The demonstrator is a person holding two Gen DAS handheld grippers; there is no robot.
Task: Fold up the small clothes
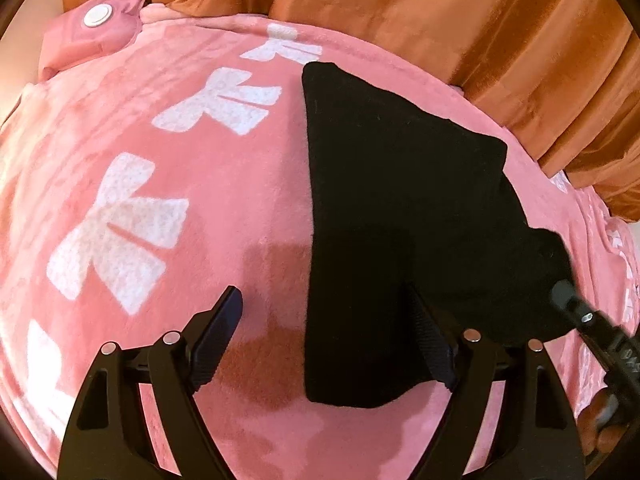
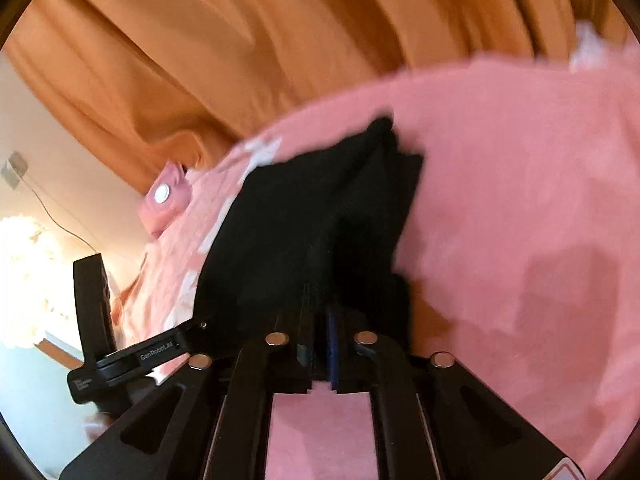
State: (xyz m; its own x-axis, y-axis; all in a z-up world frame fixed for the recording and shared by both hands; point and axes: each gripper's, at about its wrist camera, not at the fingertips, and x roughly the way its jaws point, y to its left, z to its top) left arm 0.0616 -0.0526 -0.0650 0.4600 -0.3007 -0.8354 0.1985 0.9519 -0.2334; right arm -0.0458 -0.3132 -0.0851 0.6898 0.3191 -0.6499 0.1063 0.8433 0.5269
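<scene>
Lying on a pink blanket [image 1: 160,184] printed with white bows [image 1: 116,232], the black garment [image 1: 392,200] is partly folded, one side bunched and raised. The right claw [image 2: 320,280] is pinched tight on that bunched edge of the fabric. The left claw [image 1: 328,312] stands wide, one finger over bare blanket, the other over the garment's near end, gripping nothing. Orange curtains [image 1: 460,28] hang behind, and a small pink pouch [image 1: 96,28] lies at the blanket's far corner.

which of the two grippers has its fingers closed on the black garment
The right gripper: its fingers pinch the black garment. The left gripper stands wide open.
</scene>
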